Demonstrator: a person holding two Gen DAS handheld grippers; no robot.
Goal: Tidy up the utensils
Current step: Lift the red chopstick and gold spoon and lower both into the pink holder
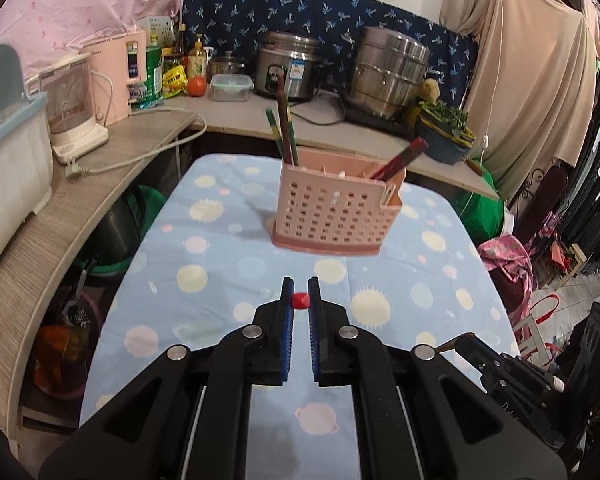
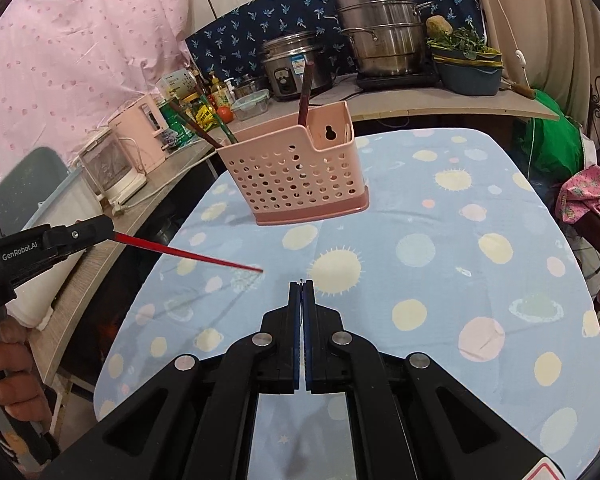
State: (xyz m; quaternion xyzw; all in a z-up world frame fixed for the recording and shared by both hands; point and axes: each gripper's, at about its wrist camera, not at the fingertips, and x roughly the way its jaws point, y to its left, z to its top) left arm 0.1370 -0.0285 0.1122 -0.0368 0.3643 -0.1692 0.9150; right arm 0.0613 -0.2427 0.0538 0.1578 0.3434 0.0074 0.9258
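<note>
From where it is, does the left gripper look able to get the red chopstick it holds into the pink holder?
Probably yes. The left gripper is shut on the red chopstick, and only bare tablecloth lies between it and the pink holder, whose top is open. The right gripper sits off to the side.

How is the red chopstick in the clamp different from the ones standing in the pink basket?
The red chopstick is pinched at one end by the left gripper and hangs over the table; the basket chopsticks stand loose in the pink basket. It is bright red; they look darker, some green. All are long and thin.
</note>
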